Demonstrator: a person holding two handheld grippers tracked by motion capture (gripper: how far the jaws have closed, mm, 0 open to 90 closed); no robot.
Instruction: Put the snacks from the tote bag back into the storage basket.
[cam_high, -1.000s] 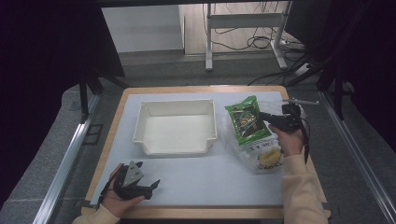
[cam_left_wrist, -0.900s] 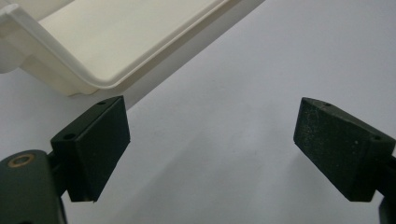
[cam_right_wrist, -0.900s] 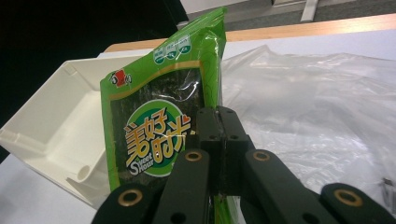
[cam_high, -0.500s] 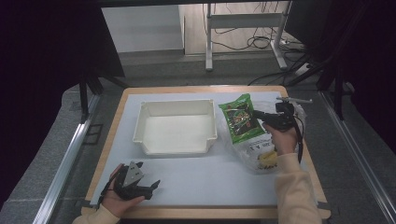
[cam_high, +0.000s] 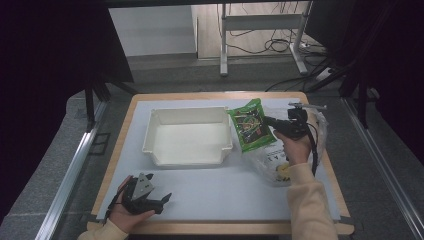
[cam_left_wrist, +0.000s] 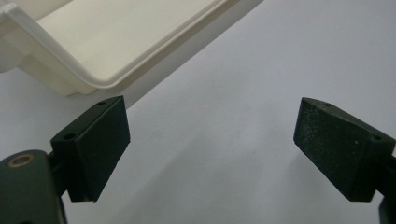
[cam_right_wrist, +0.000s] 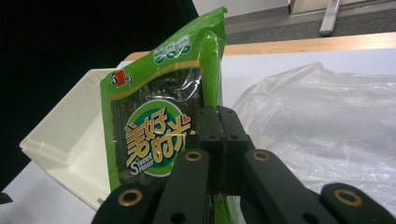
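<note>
The packet (cam_right_wrist: 159, 140) is pinched by its right edge between the closed fingers (cam_right_wrist: 232, 154) of the right gripper (cam_high: 272, 122), held upright off the tabletop (cam_high: 240, 195) just right of the tray (cam_high: 187, 136). It is glossy green with a clear window on dark sheets and a round label. A clear bag (cam_high: 300, 150) lies right of the tray, under the packet. Near the tray's front left corner, the left gripper (cam_high: 162, 200) rests with fingers (cam_left_wrist: 95, 144) wide, holding nothing.

One green snack packet (cam_high: 252, 125), one white tray (cam_high: 187, 136), one plastic bag (cam_high: 280, 165) (contents unclear, perhaps fruit).
</note>
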